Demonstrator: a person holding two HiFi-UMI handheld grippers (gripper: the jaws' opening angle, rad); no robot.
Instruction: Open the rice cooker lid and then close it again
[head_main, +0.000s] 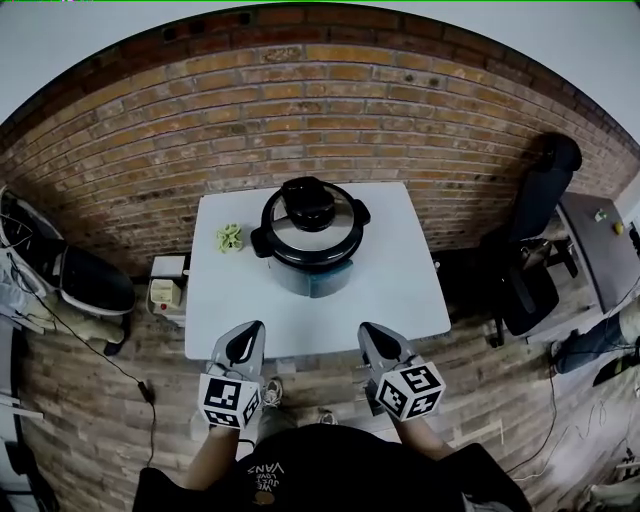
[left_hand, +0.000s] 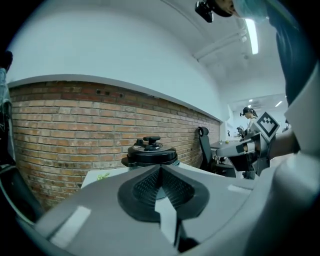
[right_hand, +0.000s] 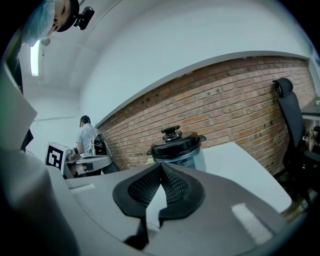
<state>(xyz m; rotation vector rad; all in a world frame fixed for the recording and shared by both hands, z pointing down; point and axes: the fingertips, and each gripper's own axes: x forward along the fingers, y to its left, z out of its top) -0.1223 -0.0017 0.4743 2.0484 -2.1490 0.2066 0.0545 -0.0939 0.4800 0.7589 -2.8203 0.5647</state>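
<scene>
The rice cooker (head_main: 309, 236) stands at the back middle of a white table (head_main: 400, 290), with its black lid (head_main: 310, 205) down and a knob on top. It also shows ahead in the left gripper view as the rice cooker (left_hand: 150, 152) and in the right gripper view as the rice cooker (right_hand: 177, 147). My left gripper (head_main: 247, 338) hovers at the table's near edge, shut with nothing in it. My right gripper (head_main: 377, 338) is level with it to the right, also shut and empty. Both point toward the cooker and are well short of it.
A small green thing (head_main: 230, 238) lies on the table left of the cooker. A black office chair (head_main: 535, 240) stands to the right, and a small white appliance (head_main: 165, 290) sits on the floor by the table's left side. A brick wall (head_main: 300, 110) runs behind.
</scene>
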